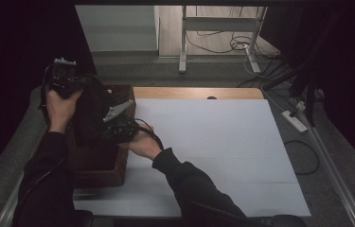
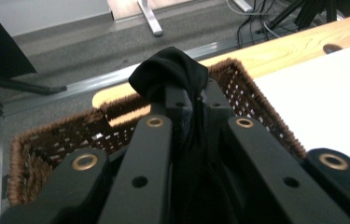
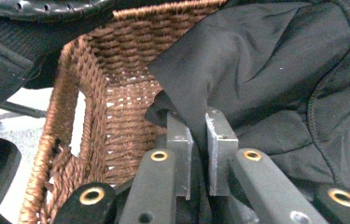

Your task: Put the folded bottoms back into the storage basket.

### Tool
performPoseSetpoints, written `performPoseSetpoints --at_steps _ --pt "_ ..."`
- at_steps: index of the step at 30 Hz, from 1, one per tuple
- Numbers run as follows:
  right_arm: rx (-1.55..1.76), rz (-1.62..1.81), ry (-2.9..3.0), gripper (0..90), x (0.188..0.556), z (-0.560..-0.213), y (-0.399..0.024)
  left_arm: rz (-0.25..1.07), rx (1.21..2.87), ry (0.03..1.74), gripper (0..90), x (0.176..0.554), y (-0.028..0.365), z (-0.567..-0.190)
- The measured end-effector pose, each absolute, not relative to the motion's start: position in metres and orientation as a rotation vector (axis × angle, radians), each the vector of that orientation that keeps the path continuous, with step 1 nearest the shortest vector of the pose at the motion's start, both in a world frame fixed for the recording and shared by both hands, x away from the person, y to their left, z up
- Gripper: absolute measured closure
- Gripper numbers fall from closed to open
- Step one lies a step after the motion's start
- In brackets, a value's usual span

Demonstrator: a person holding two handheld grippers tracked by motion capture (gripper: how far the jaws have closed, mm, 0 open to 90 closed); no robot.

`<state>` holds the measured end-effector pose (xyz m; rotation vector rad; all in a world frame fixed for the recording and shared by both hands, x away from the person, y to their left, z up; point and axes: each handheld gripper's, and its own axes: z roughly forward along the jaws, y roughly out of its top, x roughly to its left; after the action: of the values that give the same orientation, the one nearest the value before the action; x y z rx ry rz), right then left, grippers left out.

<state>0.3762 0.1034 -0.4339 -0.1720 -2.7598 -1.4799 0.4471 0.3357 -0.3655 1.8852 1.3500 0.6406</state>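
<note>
A black cloth garment (image 1: 90, 113) hangs over a brown wicker basket (image 1: 118, 175) at the table's left edge. My left gripper (image 1: 64, 78) is raised above the basket's far side and is shut on a bunched fold of the black garment (image 2: 170, 77). My right gripper (image 1: 118, 125) sits lower, at the basket's right wall, shut on another edge of the black garment (image 3: 256, 70). In the right gripper view the jaws pinch the fabric just above the basket's woven inner wall (image 3: 116, 102). The lower part of the garment is hidden inside the basket.
A large white sheet (image 1: 213, 151) covers the table to the right of the basket, with a wooden strip (image 1: 199, 92) along the far edge. Cables and a power strip (image 1: 294, 120) lie on the floor at the right. White desk legs (image 1: 182, 47) stand beyond.
</note>
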Motion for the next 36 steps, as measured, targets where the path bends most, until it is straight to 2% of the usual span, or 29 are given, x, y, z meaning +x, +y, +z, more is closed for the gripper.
performPoseSetpoints --at_steps 21,23,27,34,36 --pt "-0.039 -1.287 -2.899 82.2 0.366 -0.455 0.140 0.568 1.977 1.494 81.4 0.449 0.364 -0.419" --pt "-0.032 -1.289 -2.897 78.7 0.364 -0.457 0.145 0.603 1.987 1.558 75.2 0.449 0.369 -0.425" --pt "-0.076 -1.346 -2.874 50.5 0.361 -0.458 0.146 0.659 1.933 1.654 44.1 0.445 0.382 -0.430" --pt "-0.177 -1.358 -2.842 26.6 0.367 -0.449 0.130 0.562 1.842 1.589 17.9 0.434 0.394 -0.427" --pt "-0.198 -1.361 -2.813 24.5 0.369 -0.447 0.123 0.526 1.825 1.556 14.5 0.431 0.393 -0.427"
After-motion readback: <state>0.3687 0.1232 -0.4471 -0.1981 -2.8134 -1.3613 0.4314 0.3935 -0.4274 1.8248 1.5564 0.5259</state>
